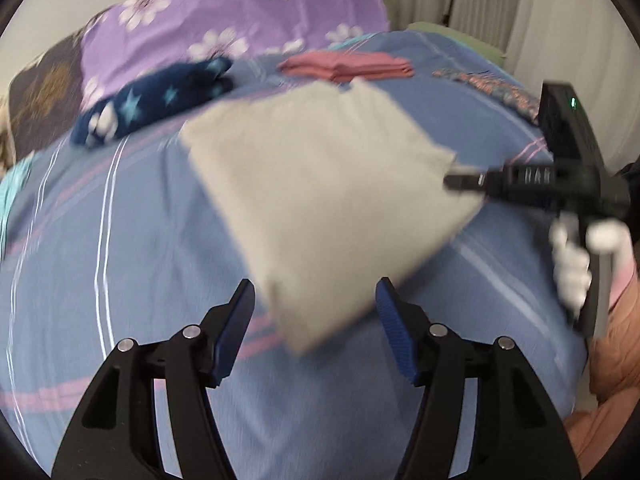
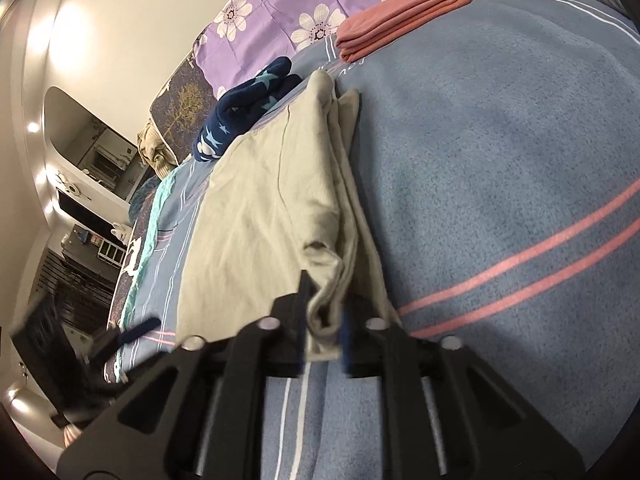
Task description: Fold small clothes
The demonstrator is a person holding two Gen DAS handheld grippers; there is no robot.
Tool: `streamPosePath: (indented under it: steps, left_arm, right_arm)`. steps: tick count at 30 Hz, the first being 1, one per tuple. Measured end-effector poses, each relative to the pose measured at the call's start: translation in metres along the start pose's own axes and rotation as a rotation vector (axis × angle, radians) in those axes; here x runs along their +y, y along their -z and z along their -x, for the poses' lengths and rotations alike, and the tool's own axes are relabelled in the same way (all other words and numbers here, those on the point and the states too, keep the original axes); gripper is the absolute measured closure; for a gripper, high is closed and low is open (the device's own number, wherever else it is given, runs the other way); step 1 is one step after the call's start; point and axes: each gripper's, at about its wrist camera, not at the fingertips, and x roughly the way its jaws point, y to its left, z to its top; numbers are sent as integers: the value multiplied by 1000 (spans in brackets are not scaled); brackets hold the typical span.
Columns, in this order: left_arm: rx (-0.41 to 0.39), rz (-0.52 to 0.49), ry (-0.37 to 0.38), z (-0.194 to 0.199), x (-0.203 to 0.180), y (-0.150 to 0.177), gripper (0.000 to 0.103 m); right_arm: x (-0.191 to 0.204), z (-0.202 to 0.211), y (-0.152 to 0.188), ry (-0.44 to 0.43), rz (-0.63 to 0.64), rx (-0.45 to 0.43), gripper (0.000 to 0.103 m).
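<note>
A beige folded garment [image 1: 320, 200] lies on the blue striped bedspread [image 1: 120, 240]. In the left wrist view my left gripper [image 1: 316, 300] is open, its jaws wide apart on either side of the garment's near corner without touching it. My right gripper [image 1: 460, 180] comes in from the right and is shut on the garment's right edge. In the right wrist view the right gripper [image 2: 324, 320] pinches the bunched layers of the beige garment [image 2: 260, 220] between its pads.
A folded pink garment [image 1: 352, 66] and a dark blue star-patterned one [image 1: 152, 100] lie farther back. A purple flowered pillow [image 1: 240, 12] is behind them. A floral cloth [image 1: 500, 88] lies at the right. The bed's left edge and room furniture [image 2: 80, 200] show in the right wrist view.
</note>
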Motion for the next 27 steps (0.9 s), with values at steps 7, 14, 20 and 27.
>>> streamPosePath:
  steps: [7, 14, 20, 27]
  left_arm:
    - [28, 49, -69, -14, 8, 18, 40]
    - [-2, 61, -110, -20, 5, 11, 40]
    - [17, 108, -148, -15, 18, 22, 42]
    - [49, 77, -42, -4, 10, 28, 91]
  right_arm:
    - [18, 25, -12, -85, 13, -59, 96]
    - [18, 29, -19, -106, -19, -76, 97]
    - [-7, 22, -5, -13, -65, -26, 97]
    - [-8, 18, 7, 110, -33, 0, 95]
